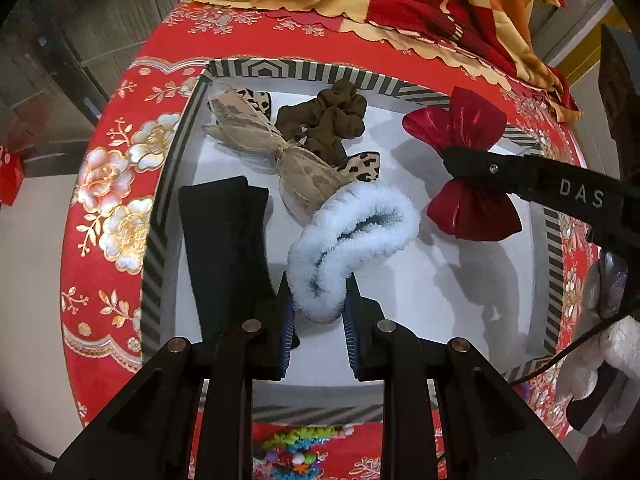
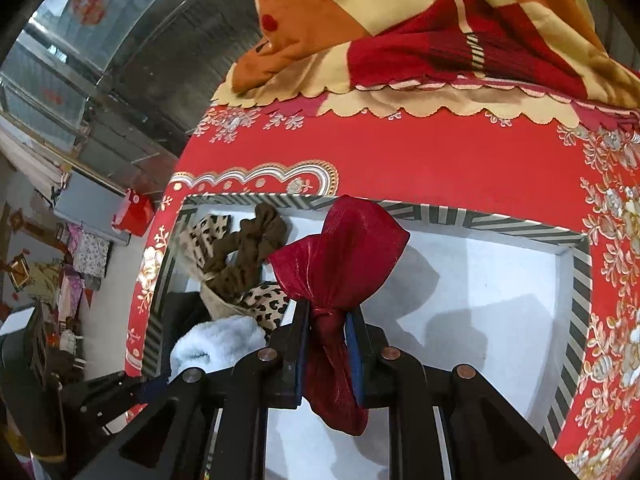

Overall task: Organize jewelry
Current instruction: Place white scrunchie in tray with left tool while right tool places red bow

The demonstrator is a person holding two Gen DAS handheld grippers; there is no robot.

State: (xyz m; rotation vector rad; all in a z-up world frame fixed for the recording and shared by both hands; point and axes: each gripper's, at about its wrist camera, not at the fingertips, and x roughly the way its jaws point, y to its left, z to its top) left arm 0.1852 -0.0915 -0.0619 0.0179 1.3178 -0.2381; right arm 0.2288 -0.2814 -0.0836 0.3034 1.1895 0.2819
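A white box with a striped rim (image 1: 280, 69) sits on a red flowered cloth. In it lie a black band (image 1: 224, 240), a beige gauze bow (image 1: 256, 136) with leopard-print parts, and a brown scrunchie (image 1: 328, 120). My left gripper (image 1: 318, 304) is shut on a fluffy white scrunchie (image 1: 352, 236) that rests low in the box. My right gripper (image 2: 330, 320) is shut on the knot of a red bow (image 2: 340, 256) and holds it above the box's white floor (image 2: 500, 280). The red bow also shows in the left wrist view (image 1: 460, 128).
A folded orange, cream and red blanket (image 2: 400, 40) lies on the cloth beyond the box. Colourful hair ties (image 1: 296, 448) lie on the cloth in front of the box. A floor and furniture show at the left past the cloth's edge (image 2: 60, 280).
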